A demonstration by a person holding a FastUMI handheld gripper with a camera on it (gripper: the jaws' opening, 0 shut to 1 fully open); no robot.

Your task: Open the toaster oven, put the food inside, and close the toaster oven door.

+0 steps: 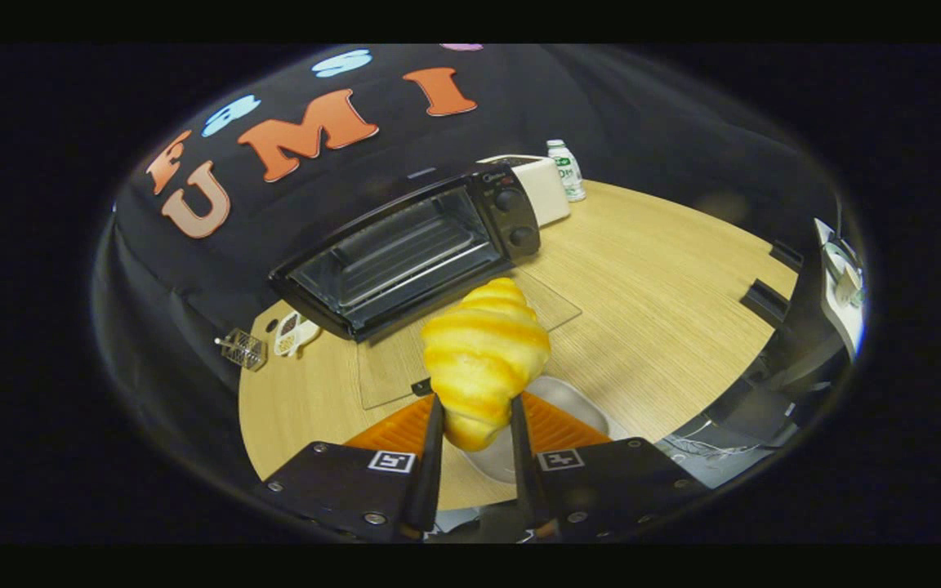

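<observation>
1. The tongs (pixel 474 420) grip the croissant (pixel 483 363) at its lower end, both fingers pressing; it hangs above the counter (pixel 658 310).
2. The toaster oven (pixel 405 253) stands open beyond.
3. It looks light, soft, crushable; hold gently by the thick middle.

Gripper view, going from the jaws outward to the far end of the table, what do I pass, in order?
gripper, its jaws shut on the croissant → glass oven door lying open on the table → toaster oven → white box → white bottle.
</observation>
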